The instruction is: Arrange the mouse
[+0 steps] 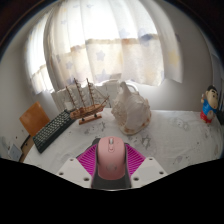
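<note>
A pink computer mouse (110, 158) sits between my gripper's (110, 166) two magenta pads (88, 160), which press on its two sides. The mouse points away from me, scroll wheel toward the far end. It appears lifted above the white patterned table (170, 135). A dark keyboard (53, 130) lies ahead to the left of the fingers, angled on the table.
A wooden model ship (85, 100) stands beyond the keyboard. A pale cloth bag (128, 108) sits ahead near the middle. A small figure toy (209, 103) stands at the far right. A brown box (33, 118) lies left of the keyboard. White curtains (110, 40) hang behind.
</note>
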`<state>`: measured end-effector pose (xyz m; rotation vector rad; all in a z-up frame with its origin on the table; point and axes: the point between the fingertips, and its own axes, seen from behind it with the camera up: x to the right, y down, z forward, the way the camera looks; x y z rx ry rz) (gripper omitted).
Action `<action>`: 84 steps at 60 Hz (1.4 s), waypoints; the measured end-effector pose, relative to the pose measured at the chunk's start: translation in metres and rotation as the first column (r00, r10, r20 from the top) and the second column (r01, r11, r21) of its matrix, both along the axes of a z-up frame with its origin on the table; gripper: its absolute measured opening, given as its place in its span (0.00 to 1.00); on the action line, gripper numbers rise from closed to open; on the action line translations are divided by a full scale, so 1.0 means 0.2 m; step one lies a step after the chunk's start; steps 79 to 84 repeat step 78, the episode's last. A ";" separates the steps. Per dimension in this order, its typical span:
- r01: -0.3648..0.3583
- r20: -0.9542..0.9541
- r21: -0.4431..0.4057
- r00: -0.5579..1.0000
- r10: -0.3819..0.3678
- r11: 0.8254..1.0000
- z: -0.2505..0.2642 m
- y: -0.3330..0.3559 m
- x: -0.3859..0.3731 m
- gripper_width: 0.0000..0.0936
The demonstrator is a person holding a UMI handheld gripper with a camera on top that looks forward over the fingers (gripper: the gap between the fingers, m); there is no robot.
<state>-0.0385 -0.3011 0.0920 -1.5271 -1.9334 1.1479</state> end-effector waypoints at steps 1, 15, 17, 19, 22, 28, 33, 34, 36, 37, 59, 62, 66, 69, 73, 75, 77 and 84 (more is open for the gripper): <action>-0.003 0.010 -0.002 1.000 0.004 1.000 -0.03 -0.04 0.01 0.40; -0.056 0.062 0.111 0.997 0.049 0.992 -0.44 -0.22 0.14 0.43; -0.056 0.060 0.118 0.997 0.049 0.991 -0.47 -0.22 0.14 0.47; -0.056 0.071 0.126 0.996 0.047 0.990 -0.50 -0.21 0.15 0.51; -0.064 0.084 0.131 0.995 0.053 0.989 -0.52 -0.22 0.17 0.59; -0.101 0.140 0.176 0.987 0.077 0.979 -0.47 -0.17 0.23 0.89; -0.108 0.126 0.150 0.988 0.090 0.983 -0.25 -0.12 0.30 0.91; -0.115 0.127 0.152 0.987 0.096 0.982 -0.20 -0.09 0.32 0.91; -0.121 0.126 0.160 0.987 0.102 0.980 -0.12 -0.04 0.37 0.91; -0.121 0.123 0.162 0.987 0.102 0.979 -0.07 -0.01 0.39 0.91; -0.046 0.153 0.232 0.988 0.010 0.972 0.45 0.72 0.83 0.91; -0.026 0.149 0.231 0.989 -0.009 0.973 0.47 0.79 0.84 0.91; -0.013 0.145 0.246 0.989 -0.024 0.969 0.48 0.90 0.87 0.91; 0.004 0.136 0.254 0.990 -0.040 0.967 0.50 0.97 0.88 0.91; 0.018 0.133 0.259 0.990 -0.054 0.966 0.50 1.05 0.90 0.91; 0.018 0.138 0.258 0.989 -0.056 0.966 0.50 1.08 0.91 0.91; 0.019 0.143 0.254 0.988 -0.057 0.967 0.50 1.10 0.93 0.91; 0.019 0.144 0.251 0.988 -0.057 0.968 0.50 1.12 0.93 0.91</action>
